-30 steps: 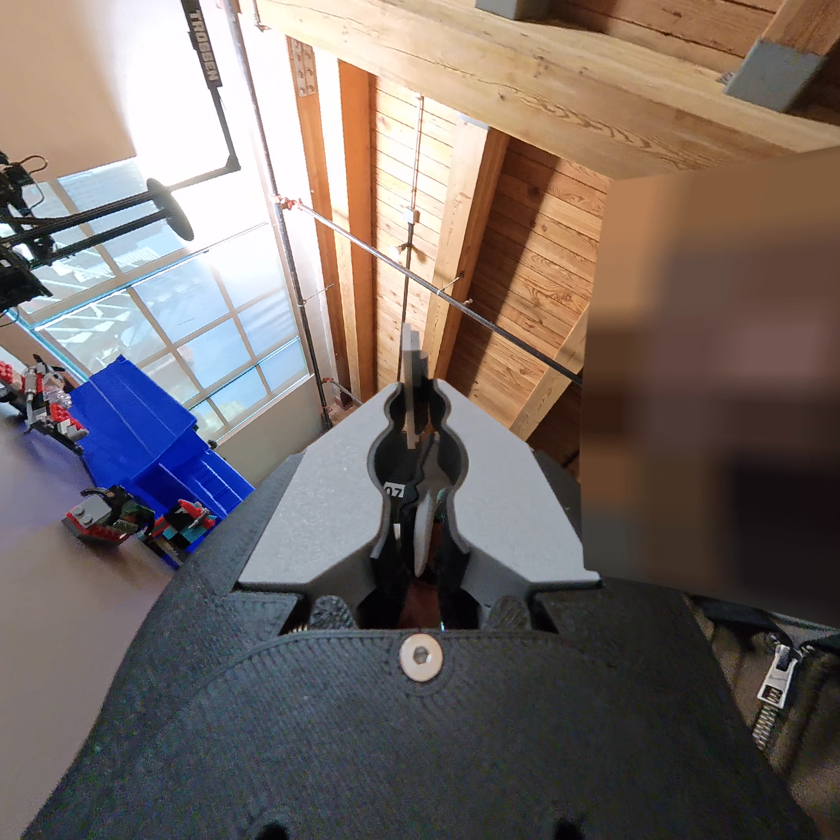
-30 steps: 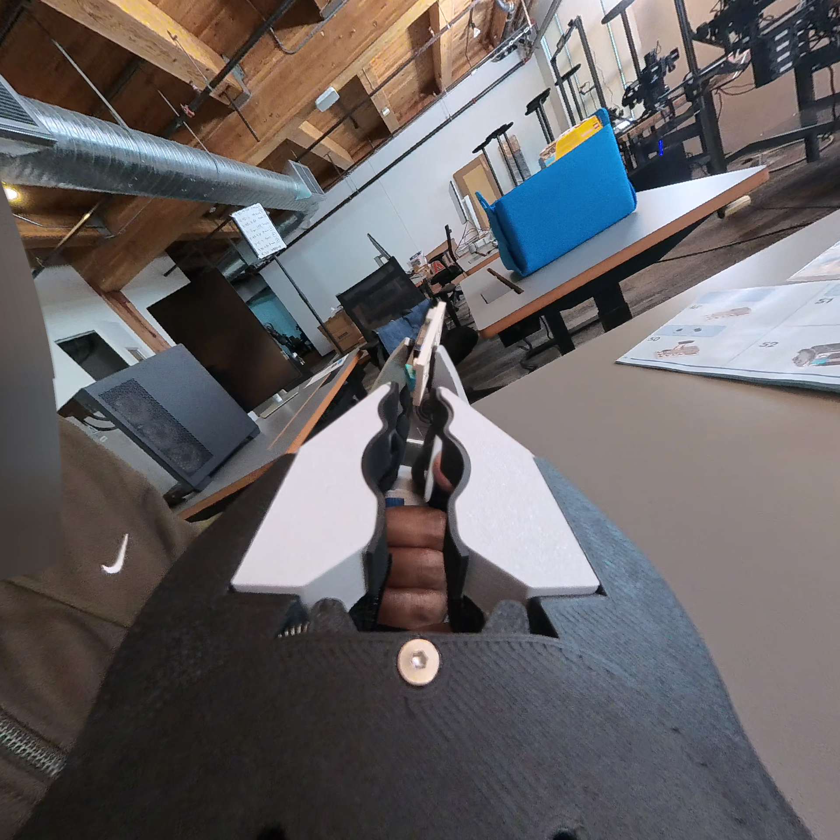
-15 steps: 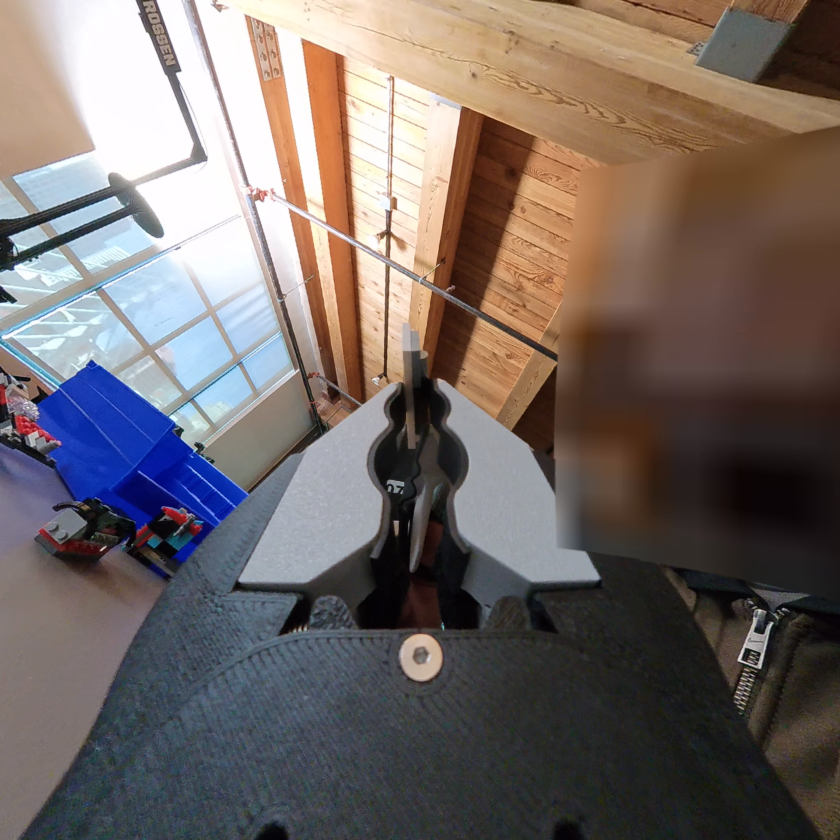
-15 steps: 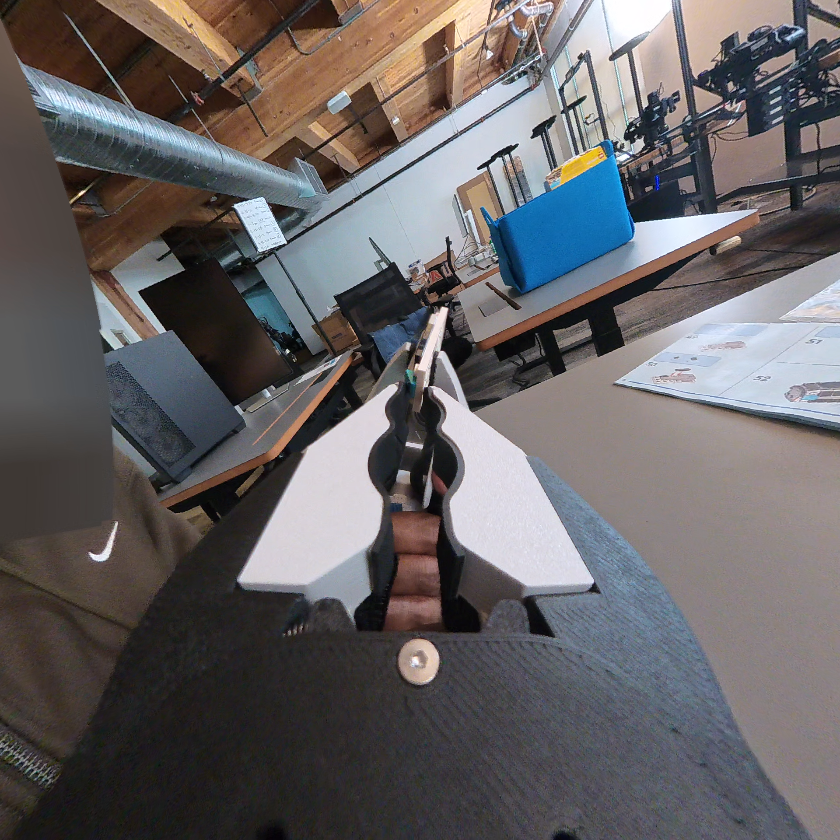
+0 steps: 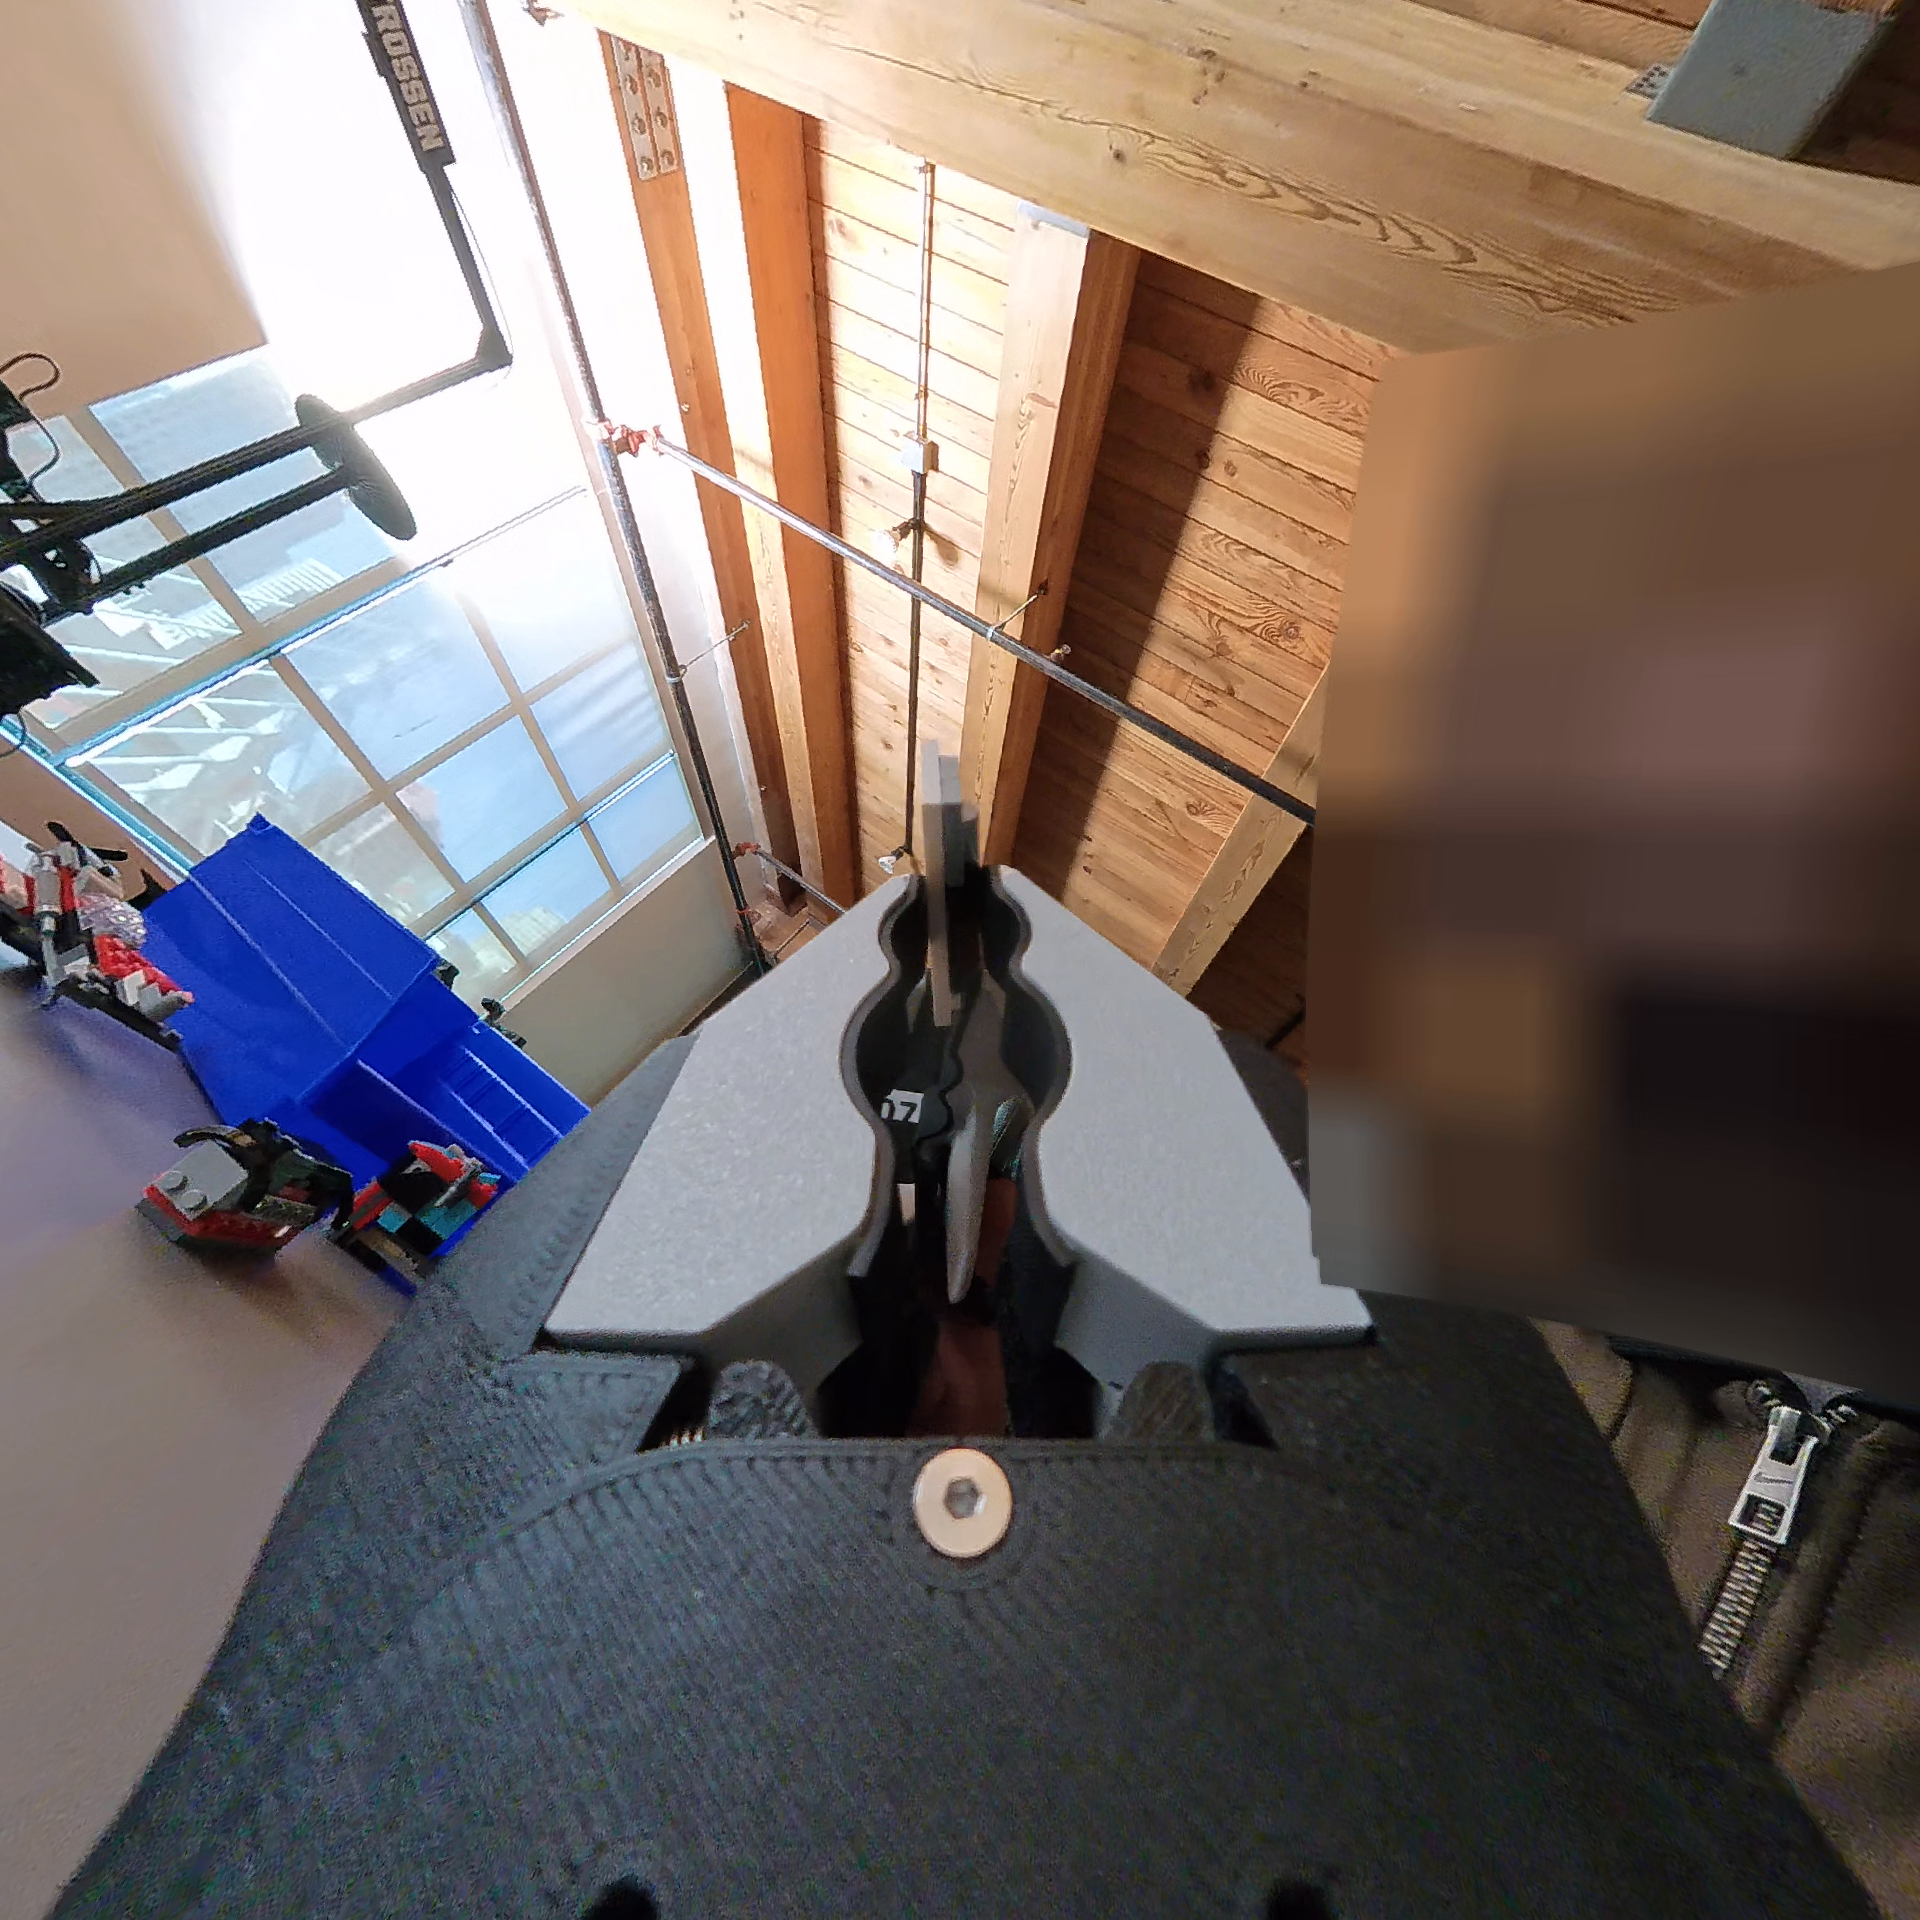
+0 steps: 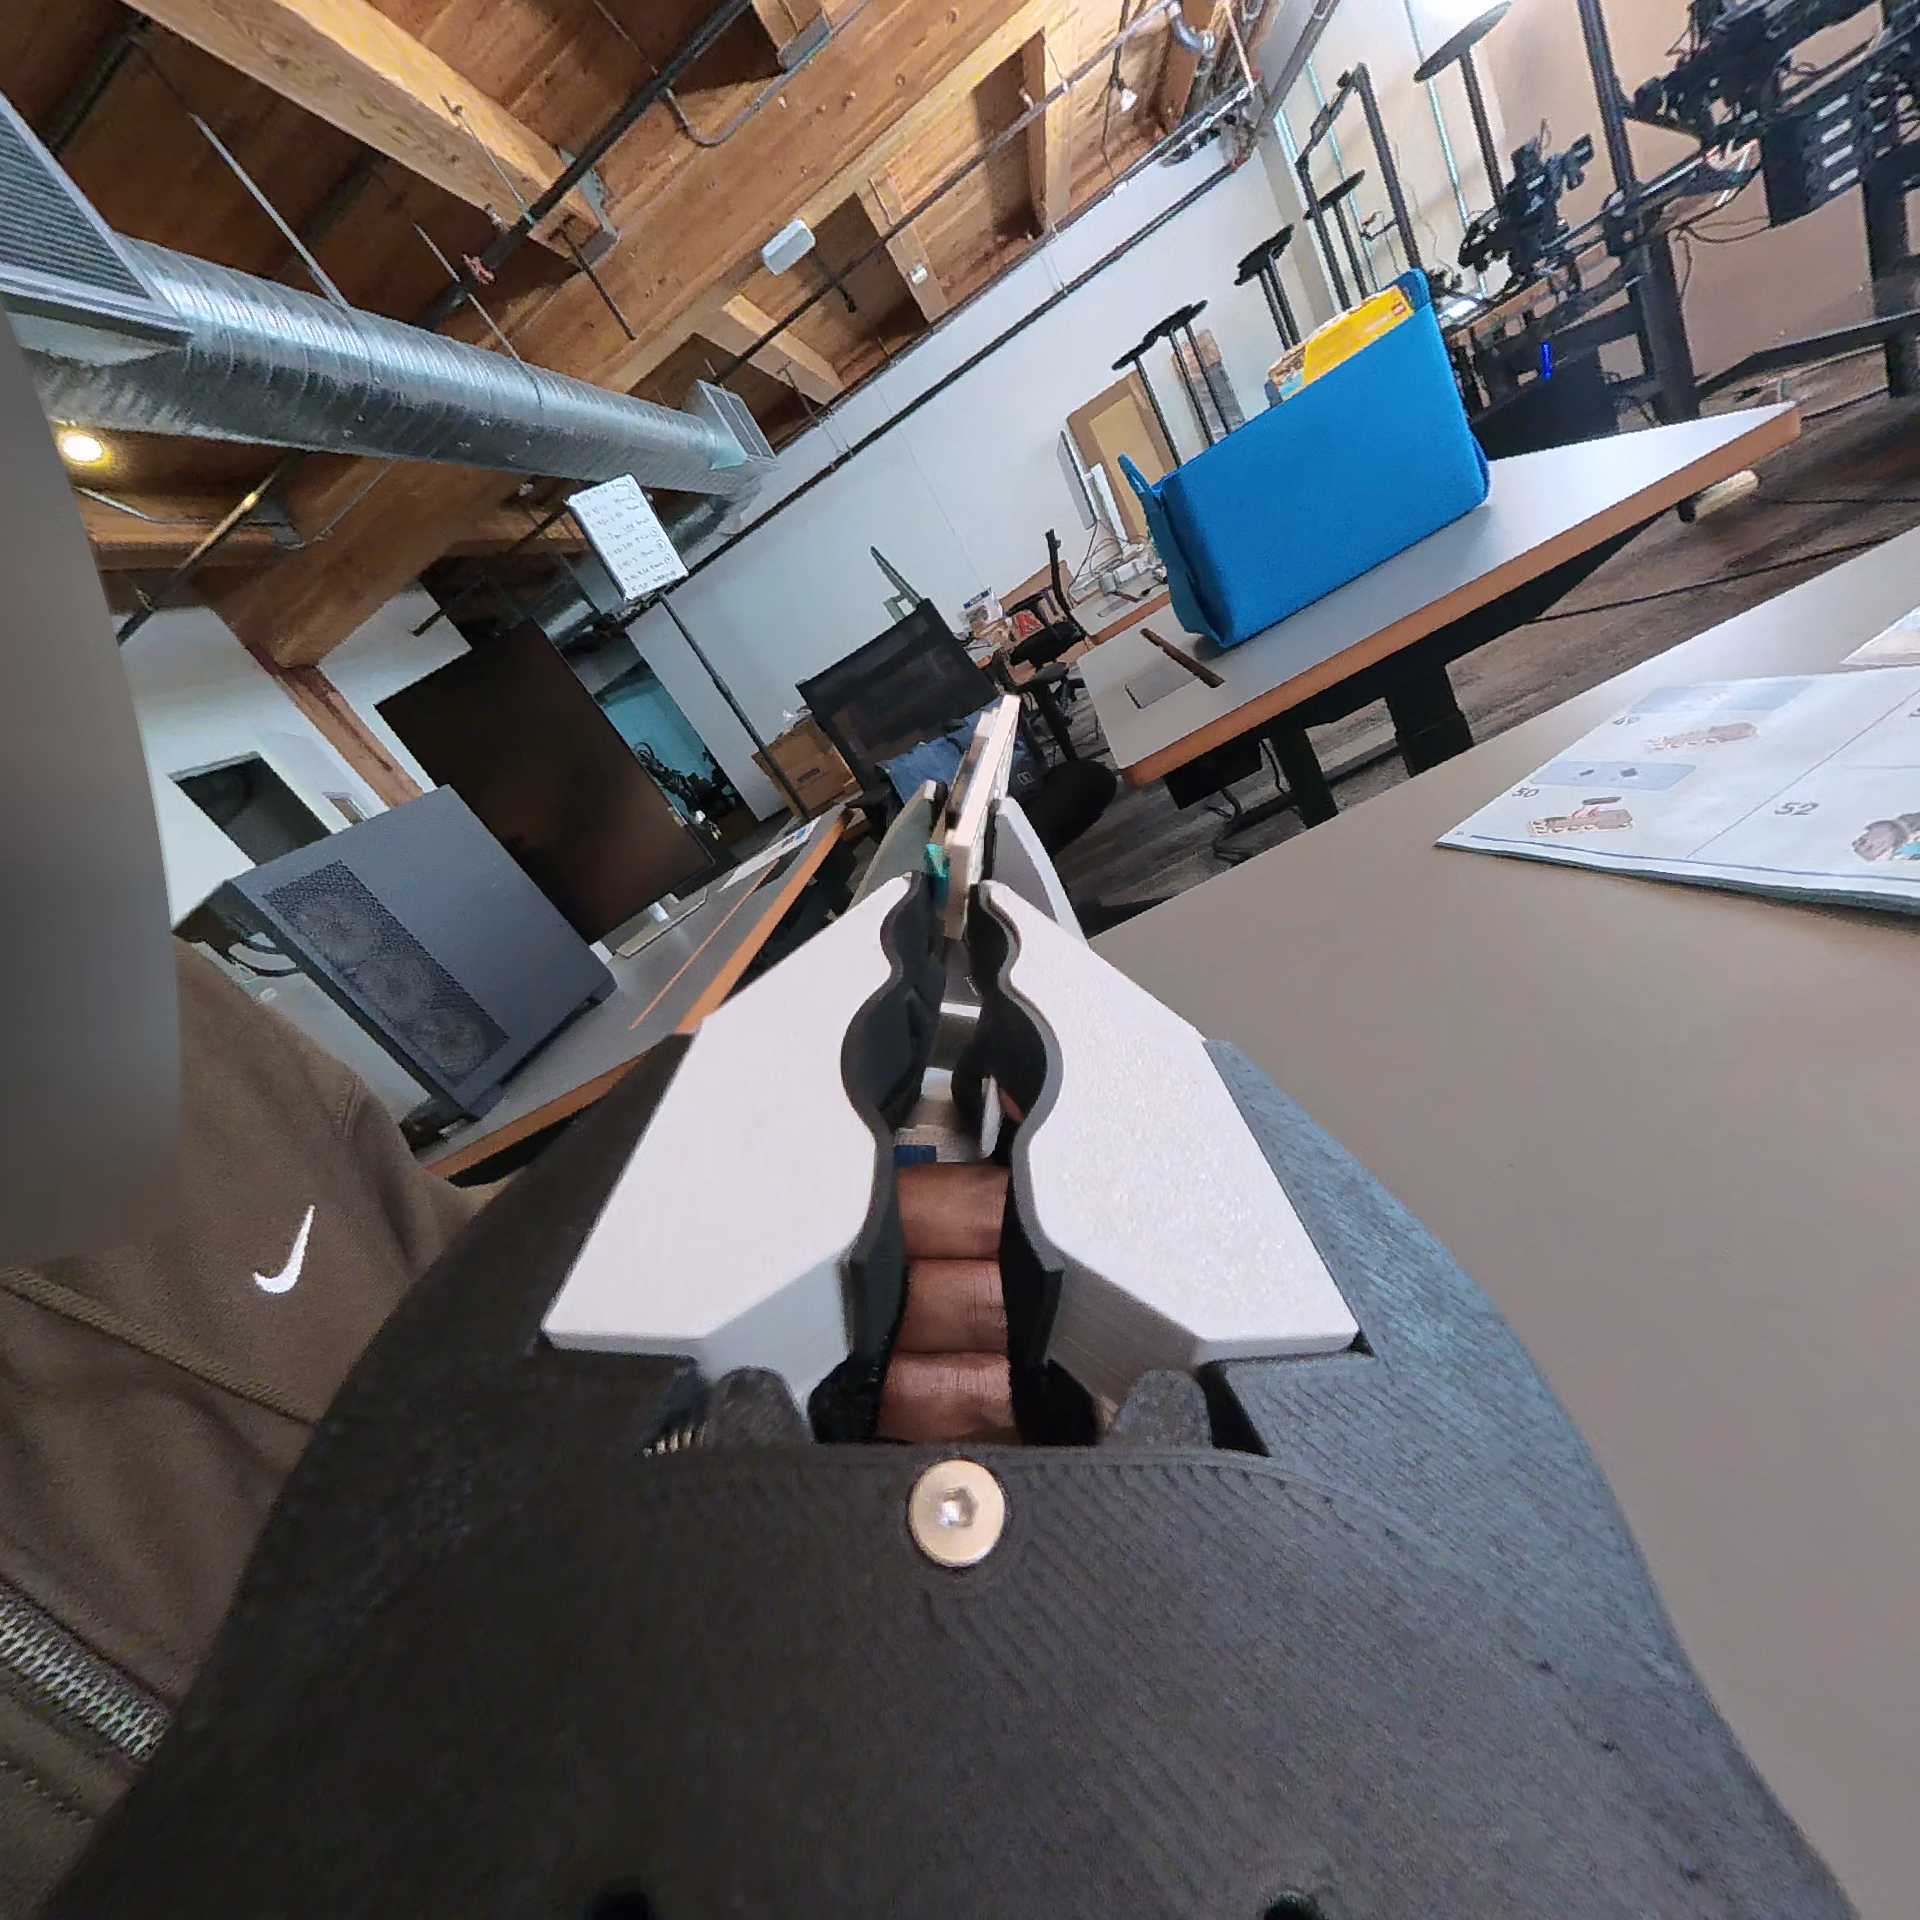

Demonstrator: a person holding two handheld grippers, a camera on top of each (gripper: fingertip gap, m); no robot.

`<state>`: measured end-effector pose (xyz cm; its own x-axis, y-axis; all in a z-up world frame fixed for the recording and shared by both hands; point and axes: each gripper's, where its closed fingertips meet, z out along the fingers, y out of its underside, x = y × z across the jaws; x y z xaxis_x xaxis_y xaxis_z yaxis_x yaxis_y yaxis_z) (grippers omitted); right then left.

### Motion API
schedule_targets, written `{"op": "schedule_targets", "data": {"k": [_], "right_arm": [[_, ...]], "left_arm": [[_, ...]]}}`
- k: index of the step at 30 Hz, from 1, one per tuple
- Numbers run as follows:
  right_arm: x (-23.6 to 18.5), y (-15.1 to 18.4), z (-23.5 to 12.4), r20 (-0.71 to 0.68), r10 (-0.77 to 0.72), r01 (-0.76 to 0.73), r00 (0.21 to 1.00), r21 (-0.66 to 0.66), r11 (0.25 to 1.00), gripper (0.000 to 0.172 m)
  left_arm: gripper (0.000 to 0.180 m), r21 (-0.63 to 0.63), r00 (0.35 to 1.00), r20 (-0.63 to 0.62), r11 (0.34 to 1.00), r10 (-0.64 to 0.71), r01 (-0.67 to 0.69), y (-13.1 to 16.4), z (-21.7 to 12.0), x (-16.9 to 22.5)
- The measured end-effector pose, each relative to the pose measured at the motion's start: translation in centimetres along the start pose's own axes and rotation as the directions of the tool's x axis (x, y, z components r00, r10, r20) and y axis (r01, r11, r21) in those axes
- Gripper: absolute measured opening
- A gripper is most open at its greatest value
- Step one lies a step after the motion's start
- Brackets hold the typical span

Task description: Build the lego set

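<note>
The left tool [image 5: 951,883] points up at the wood ceiling [image 5: 1195,623]. It is clenched on a thin grey flat piece [image 5: 940,821]. The piece stands on its edge between the two tips and sticks out past them, up in the air. It touches nothing else.

Low on the left side of that view is the brown table [image 5: 104,1351]. A blue bin [image 5: 312,987] sits on it, in front of a big window [image 5: 364,675]. Just beside the bin are small brick models [image 5: 239,1195] in red, grey and black. They are well apart from the left tool. On the right is a person's jacket with a zip [image 5: 1766,1507].

The right tool [image 6: 961,894] points out across the room, low over the table [image 6: 1507,1143]. It is clenched on a thin pale flat piece [image 6: 987,769]. This piece also stands on its edge and pokes out past the tips. A tiny teal bit [image 6: 935,860] sits on its left side, right at the tips. The piece is in the air too, not on the table.

Far to the right on the table lies an open booklet [image 6: 1714,790] with small pictures. It is well apart from the right tool. On another table far off stands a blue bag [image 6: 1320,520]. A silver pipe [image 6: 416,384] runs under the ceiling. The person's brown jacket [image 6: 156,1351] is near, on the left.

The two tools do not show in each other's views, so I cannot tell how close the two pieces are.
</note>
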<state>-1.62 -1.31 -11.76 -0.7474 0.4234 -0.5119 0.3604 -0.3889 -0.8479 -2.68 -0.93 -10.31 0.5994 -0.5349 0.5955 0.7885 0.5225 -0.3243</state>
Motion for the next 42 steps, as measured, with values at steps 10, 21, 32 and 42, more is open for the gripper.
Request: {"op": "schedule_targets", "data": {"k": [10,21,32,42], "right_arm": [[2.3,0.4,-1.5,-0.095,-0.121,0.113,0.988,-0.090,0.990,0.039],[5.2,-0.5,-4.7,-0.213,-0.254,0.222,0.943,-0.163,0.961,0.051],[7.2,-1.0,-8.2,-0.301,-0.369,0.307,0.879,-0.236,0.922,0.058],[6.7,-1.2,-10.5,-0.276,-0.439,0.393,0.855,-0.207,0.896,0.051]], "left_arm": [[0.010,0.043,0.998,0.061,0.999,0.016,-0.019,-1.2,-0.8,-0.8],[0.010,0.047,0.997,0.070,0.999,0.015,-0.019,-1.4,-1.0,-0.9],[0.010,0.022,0.993,0.118,1.000,0.013,-0.015,-1.0,-0.8,-1.7],[0.010,-0.115,0.976,0.183,0.989,0.117,-0.097,1.2,0.5,-2.6]]}}
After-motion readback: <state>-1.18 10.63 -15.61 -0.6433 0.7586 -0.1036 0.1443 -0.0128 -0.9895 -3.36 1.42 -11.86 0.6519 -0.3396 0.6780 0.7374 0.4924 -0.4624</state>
